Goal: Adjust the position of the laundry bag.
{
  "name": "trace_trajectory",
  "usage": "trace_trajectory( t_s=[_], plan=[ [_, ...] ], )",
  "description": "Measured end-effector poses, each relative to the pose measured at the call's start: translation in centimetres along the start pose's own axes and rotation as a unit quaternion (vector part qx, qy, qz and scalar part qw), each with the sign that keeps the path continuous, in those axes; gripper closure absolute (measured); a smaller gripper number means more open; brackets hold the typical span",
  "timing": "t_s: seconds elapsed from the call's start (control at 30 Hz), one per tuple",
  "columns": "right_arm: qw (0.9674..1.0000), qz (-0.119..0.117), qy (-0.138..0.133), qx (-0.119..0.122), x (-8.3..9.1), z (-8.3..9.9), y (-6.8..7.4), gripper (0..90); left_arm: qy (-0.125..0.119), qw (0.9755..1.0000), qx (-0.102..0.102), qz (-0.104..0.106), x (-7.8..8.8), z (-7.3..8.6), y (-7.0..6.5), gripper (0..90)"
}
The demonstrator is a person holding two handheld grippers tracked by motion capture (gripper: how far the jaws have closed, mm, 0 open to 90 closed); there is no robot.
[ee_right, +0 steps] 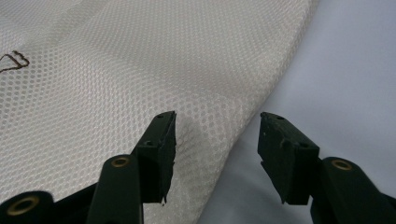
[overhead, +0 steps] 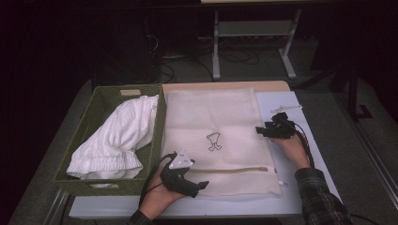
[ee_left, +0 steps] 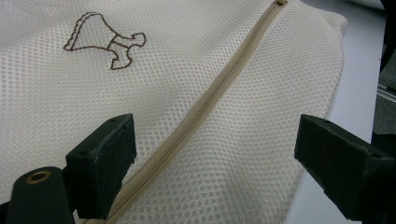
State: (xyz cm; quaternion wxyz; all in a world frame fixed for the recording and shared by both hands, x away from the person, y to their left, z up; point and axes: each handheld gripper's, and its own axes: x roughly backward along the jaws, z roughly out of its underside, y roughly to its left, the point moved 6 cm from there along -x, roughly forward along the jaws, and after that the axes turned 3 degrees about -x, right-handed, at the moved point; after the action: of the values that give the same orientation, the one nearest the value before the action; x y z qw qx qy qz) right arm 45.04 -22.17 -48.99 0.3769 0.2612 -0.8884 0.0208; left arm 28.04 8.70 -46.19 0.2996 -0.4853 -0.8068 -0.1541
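Both of my grippers sit low in the frame over the mesh bag [overhead: 218, 140], which lies flat across the middle of the table [overhead: 300, 197], just right of the green basket [overhead: 89, 122] holding white laundry [overhead: 117, 136]. My left gripper [overhead: 190, 180] hovers at the bag's lower edge, jaws spread wide either side of the zipper [ee_left: 205, 107], pressing on nothing. My right gripper [ee_right: 215, 154] is at the bag's right edge, jaws half apart with the mesh hem lying between them; the pads do not pinch it yet, so it grasps nothing.

I judge this the step of taking hold of the bag to get it open. Next, the right jaws need to clench on the hem to steady the fabric, while the left gripper finds the zipper pull, which I cannot make out.
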Motion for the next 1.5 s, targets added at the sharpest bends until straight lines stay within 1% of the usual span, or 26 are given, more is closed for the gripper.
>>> trace_trajectory(
  t_s=[0.2,0.3,0.5,0.63,0.67,0.7,0.73,0.8,0.87,0.93,1.0,1.03,1.13,1.23,1.3,1.5],
  plan=[
    [0.9998,-0.01,0.012,-0.008,-0.6,0.4,-0.2,47.9,0.003,1.0,-0.003,0.0,-0.1,0.1,0.0,12.1],
    [0.9998,-0.012,0.012,-0.008,-0.7,0.4,-0.1,49.1,0.002,1.0,-0.002,-0.002,0.0,0.2,0.0,12.1],
    [0.9998,-0.008,0.016,0.009,-0.7,0.5,0.1,54.3,0.003,1.0,-0.003,-0.004,0.0,0.2,0.0,12.1],
    [0.9996,-0.003,0.018,0.02,-0.8,0.5,0.4,62.5,0.004,1.0,-0.001,-0.005,0.0,0.3,0.0,12.1],
    [0.9995,-0.004,0.019,0.024,-0.8,0.5,0.5,66.5,0.004,1.0,-0.001,-0.006,0.0,0.3,0.0,12.1],
    [0.9995,-0.004,0.019,0.024,-0.8,0.5,0.5,66.5,0.005,1.0,-0.001,-0.006,0.0,0.3,0.0,12.1],
    [0.9993,-0.001,0.02,0.032,-0.8,0.5,0.7,70.2,0.003,1.0,0.0,-0.007,0.1,0.3,0.1,12.1],
    [0.9992,0.001,0.02,0.034,-0.9,0.4,0.8,71.4,0.003,1.0,0.001,-0.008,0.1,0.4,0.1,12.1],
    [0.999,0.004,0.02,0.041,-0.9,0.4,0.9,76.0,0.003,1.0,0.002,-0.009,0.1,0.4,0.1,12.0],
    [0.9989,0.004,0.02,0.042,-0.9,0.4,0.9,77.4,0.004,0.9999,0.001,-0.01,0.1,0.5,0.1,12.1],
    [0.999,0.006,0.021,0.04,-0.9,0.4,1.0,82.8,0.004,0.9999,0.002,-0.01,0.1,0.4,0.1,12.1],
    [0.9988,0.009,0.019,0.045,-0.9,0.3,1.1,84.0,0.004,0.9999,0.002,-0.01,0.1,0.4,0.1,12.1],
    [0.9984,0.013,0.016,0.052,-1.0,0.2,1.2,85.3,0.005,0.9999,-0.001,-0.009,0.0,0.4,0.1,12.1],
    [0.9983,0.02,0.016,0.052,-0.7,0.1,1.2,85.3,0.004,1.0,-0.002,-0.007,-0.1,0.4,0.1,12.1],
    [0.9982,0.021,0.013,0.055,-0.5,0.0,1.2,85.3,0.003,1.0,-0.002,-0.007,0.0,0.3,0.1,12.1],
    [0.9985,0.019,0.005,0.052,0.4,-0.3,1.3,85.3,0.004,1.0,-0.005,-0.007,-0.1,0.3,0.0,12.1]
  ],
)
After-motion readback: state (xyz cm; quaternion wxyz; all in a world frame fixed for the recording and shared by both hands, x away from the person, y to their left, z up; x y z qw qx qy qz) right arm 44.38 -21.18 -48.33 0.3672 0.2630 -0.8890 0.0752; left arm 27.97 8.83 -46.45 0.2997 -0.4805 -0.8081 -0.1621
